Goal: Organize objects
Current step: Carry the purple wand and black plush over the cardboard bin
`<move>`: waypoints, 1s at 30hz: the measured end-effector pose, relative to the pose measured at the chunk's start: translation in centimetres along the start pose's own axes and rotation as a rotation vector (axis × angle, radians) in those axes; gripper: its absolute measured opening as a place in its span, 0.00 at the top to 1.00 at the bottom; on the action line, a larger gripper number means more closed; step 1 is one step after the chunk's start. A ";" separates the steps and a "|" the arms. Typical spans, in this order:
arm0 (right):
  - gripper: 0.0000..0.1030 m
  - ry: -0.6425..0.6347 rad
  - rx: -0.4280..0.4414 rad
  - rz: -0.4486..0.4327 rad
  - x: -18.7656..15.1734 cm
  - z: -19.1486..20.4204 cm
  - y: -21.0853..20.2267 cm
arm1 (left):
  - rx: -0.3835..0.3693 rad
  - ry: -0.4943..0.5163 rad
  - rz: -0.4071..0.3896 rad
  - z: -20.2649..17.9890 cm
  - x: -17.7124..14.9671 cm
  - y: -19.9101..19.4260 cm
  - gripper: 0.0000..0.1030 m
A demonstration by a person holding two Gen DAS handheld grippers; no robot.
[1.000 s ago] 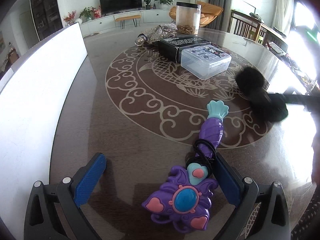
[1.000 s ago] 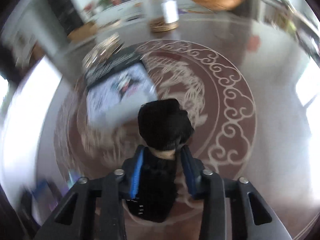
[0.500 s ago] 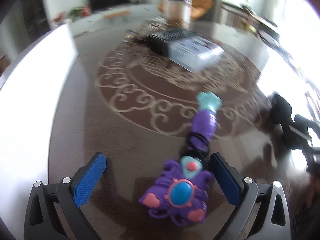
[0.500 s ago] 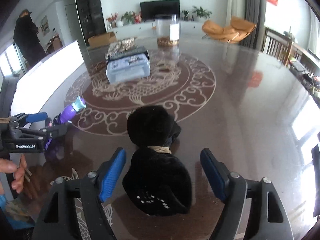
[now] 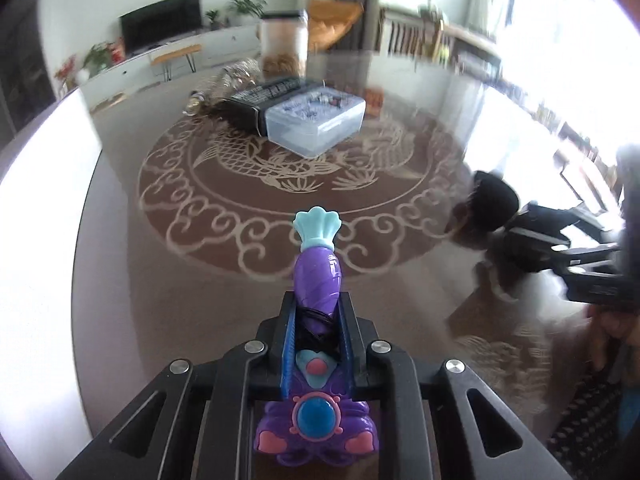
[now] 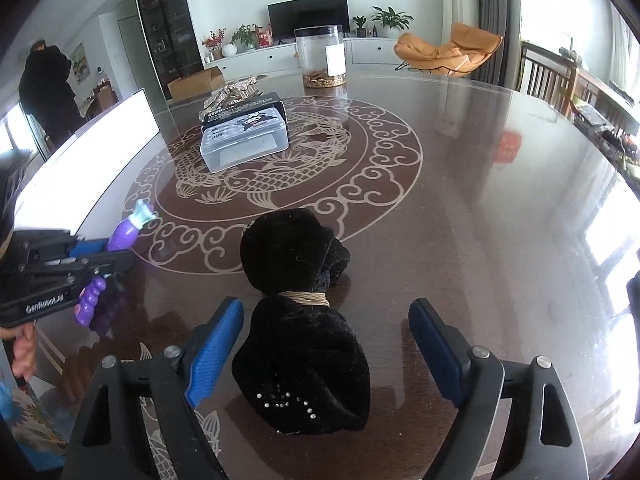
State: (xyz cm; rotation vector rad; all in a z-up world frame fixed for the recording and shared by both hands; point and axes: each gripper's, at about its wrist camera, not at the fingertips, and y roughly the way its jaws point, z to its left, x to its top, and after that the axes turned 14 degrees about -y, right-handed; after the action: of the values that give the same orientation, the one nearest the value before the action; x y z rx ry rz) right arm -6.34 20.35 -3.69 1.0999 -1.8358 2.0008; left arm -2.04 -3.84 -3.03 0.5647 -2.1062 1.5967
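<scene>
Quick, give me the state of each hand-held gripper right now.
Left hand-held gripper: shut on the purple toy wand.
Right hand-held gripper: open, the black cloth bundle lies loose between its fingers.

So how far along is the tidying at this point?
Early to midway, as far as can be judged. Looks done: the black fabric bundle lies on the table between the open fingers of the right tool, apparently just set down. In hand: the left tool is shut on the purple toy wand. Left: placing the wand; its destination isn't shown.
</scene>
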 end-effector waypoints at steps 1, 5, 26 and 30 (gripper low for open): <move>0.17 -0.003 0.015 0.003 0.0 0.0 0.1 | -0.014 -0.006 -0.015 0.1 -0.6 -0.7 0.83; 0.10 -0.004 0.095 0.082 1.3 0.1 0.9 | -0.062 0.018 -0.107 0.0 -3.6 -4.2 0.83; 0.72 -0.283 0.400 -0.169 15.6 21.5 -11.5 | -0.005 -0.296 -0.565 14.2 -4.1 -28.8 0.83; 0.70 -0.312 0.590 -0.174 18.3 29.6 -9.6 | 0.205 -0.417 -0.436 20.6 -3.9 -28.2 0.82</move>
State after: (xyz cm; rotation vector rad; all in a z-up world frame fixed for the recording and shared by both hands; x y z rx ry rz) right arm -2.22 -11.03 13.72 1.7445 -1.2111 2.4376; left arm 14.98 -30.57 12.03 1.4244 -1.9063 1.5357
